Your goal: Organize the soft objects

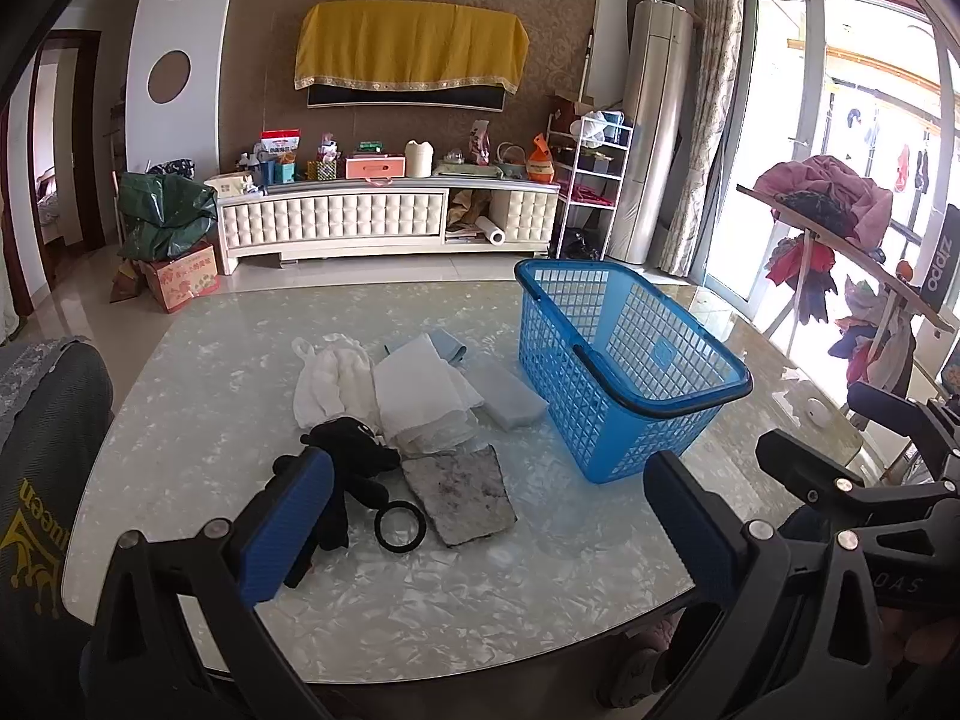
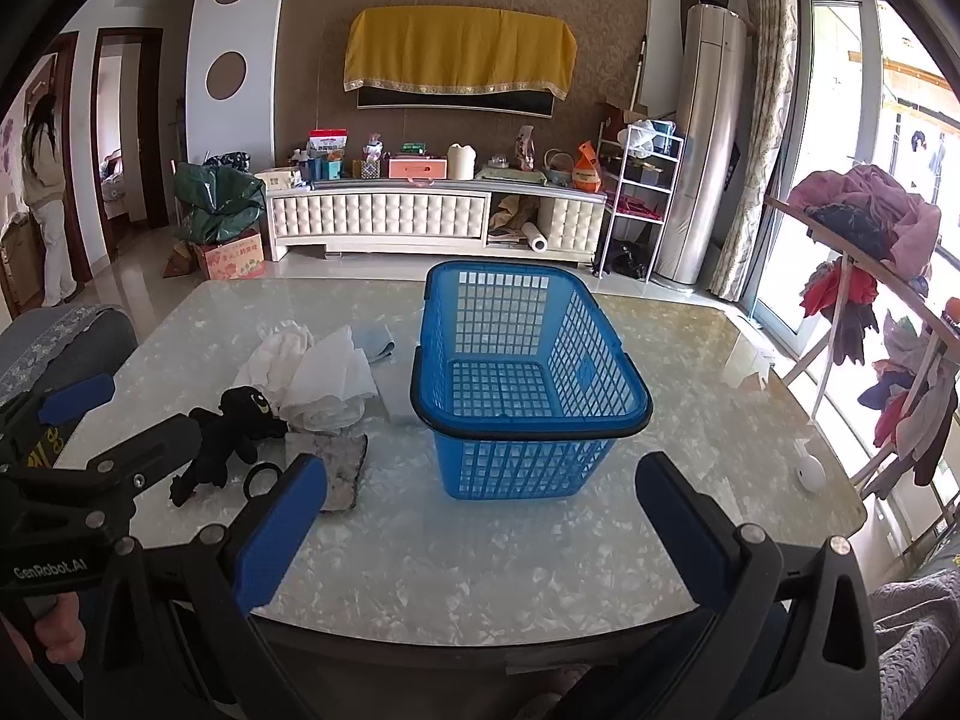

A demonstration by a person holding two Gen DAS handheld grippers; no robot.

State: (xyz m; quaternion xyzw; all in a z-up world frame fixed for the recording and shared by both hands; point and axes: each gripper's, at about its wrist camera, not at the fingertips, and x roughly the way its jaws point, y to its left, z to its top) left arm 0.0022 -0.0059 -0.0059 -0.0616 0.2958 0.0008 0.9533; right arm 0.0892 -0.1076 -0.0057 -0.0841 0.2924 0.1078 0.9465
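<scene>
Presently, both the left gripper (image 1: pixel 486 525) and right gripper (image 2: pixel 480 531), jaws apart, empty, hover at the table's (image 2: pixel 540 552) six-o'clock edge. Blue basket (image 2: pixel 528 384) at twelve o'clock; soft pile (image 2: pixel 312 384) at ten; bare tabletop between.

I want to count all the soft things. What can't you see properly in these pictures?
- Pale sponge block: right wrist view, mostly behind the blue basket.
- Black plush toy: left wrist view, partly behind the left gripper finger.
- White cloths: piled together, count unclear in both views.

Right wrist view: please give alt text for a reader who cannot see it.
An empty blue basket stands mid-table, with the open right hand-held gripper hovering before it. Left of it lie white cloths, a black plush toy and a grey pad.
</scene>
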